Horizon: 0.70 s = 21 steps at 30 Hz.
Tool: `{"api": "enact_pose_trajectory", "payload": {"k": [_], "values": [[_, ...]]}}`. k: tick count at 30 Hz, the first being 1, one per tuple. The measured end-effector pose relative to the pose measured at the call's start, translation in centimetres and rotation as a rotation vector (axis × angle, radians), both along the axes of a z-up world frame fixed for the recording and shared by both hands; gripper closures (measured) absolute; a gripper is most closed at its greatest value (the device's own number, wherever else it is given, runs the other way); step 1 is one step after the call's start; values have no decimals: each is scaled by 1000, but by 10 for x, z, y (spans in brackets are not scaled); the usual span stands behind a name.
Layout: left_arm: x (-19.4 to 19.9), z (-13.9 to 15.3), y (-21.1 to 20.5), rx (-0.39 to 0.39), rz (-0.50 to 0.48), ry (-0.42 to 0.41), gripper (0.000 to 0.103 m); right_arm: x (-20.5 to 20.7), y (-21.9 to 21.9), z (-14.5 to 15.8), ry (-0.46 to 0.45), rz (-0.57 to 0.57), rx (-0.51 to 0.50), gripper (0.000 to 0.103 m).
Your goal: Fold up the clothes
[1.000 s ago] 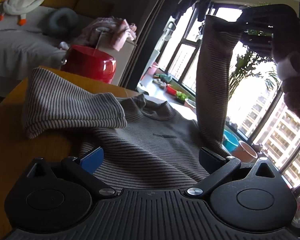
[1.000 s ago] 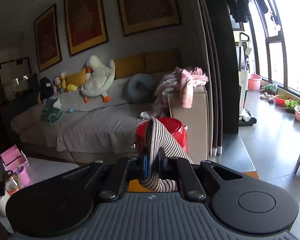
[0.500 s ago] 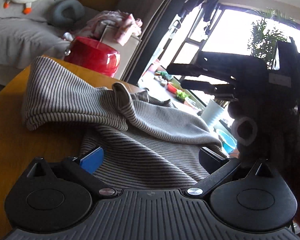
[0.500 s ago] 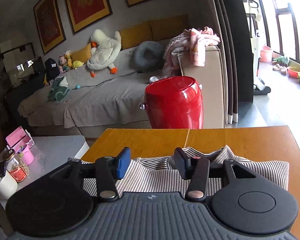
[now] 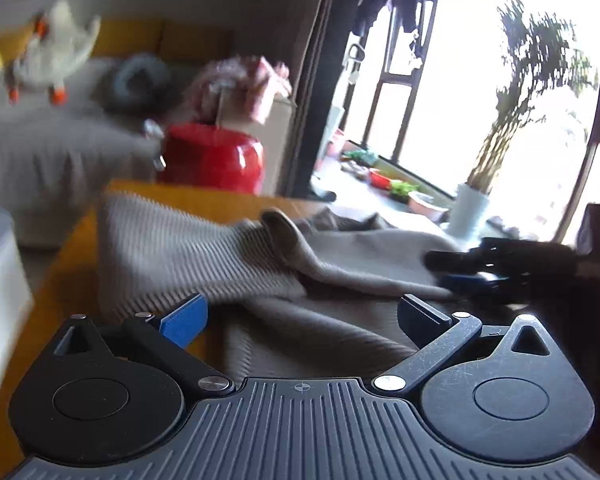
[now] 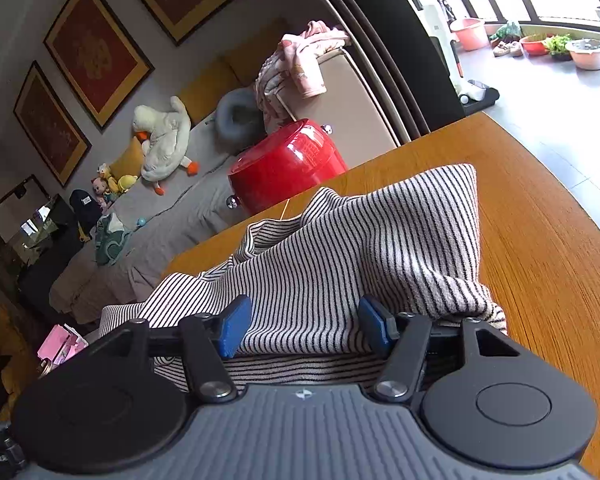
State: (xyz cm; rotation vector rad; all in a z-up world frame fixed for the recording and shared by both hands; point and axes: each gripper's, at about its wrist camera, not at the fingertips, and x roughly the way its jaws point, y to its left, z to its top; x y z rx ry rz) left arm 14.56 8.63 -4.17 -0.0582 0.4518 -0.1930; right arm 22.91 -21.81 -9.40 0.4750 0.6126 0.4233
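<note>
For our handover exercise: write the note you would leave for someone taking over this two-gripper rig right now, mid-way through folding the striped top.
Right gripper: jaws opening, pads clear of the cloth that lies between them.
Left gripper: open, holding nothing, low over the striped top.
The top lies on the wooden table.
Done: both sleeves laid across the body.
Left: smooth the sleeves and fold the body.

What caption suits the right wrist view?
Right hand-held gripper, jaws opening, over a striped sweater on a wooden table.
</note>
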Motion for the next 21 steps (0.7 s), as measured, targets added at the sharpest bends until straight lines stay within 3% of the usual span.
{"api": "enact_pose_trajectory", "payload": {"k": [2,5,9,10,11,14,21], "values": [[2,7,-7,228,45,-68,0,-1,2,1,-16,19,-6,30],[13,0,-11,470,37,-75,4,-2,-1,1,-17,25,18,29],[29,-17,-19,624,-12,-26,23,-2,-3,0,-13,26,35,29],[33,-23,-20,645,-17,-13,32,-2,-2,0,-15,26,33,28],[37,-28,-20,662,-12,0,50,-2,-2,1,-16,26,30,27],[50,-28,-9,634,29,38,81,-5,-2,3,-36,11,27,27],[53,55,36,330,165,22,85,-25,-33,27,-181,-105,104,24]]}}
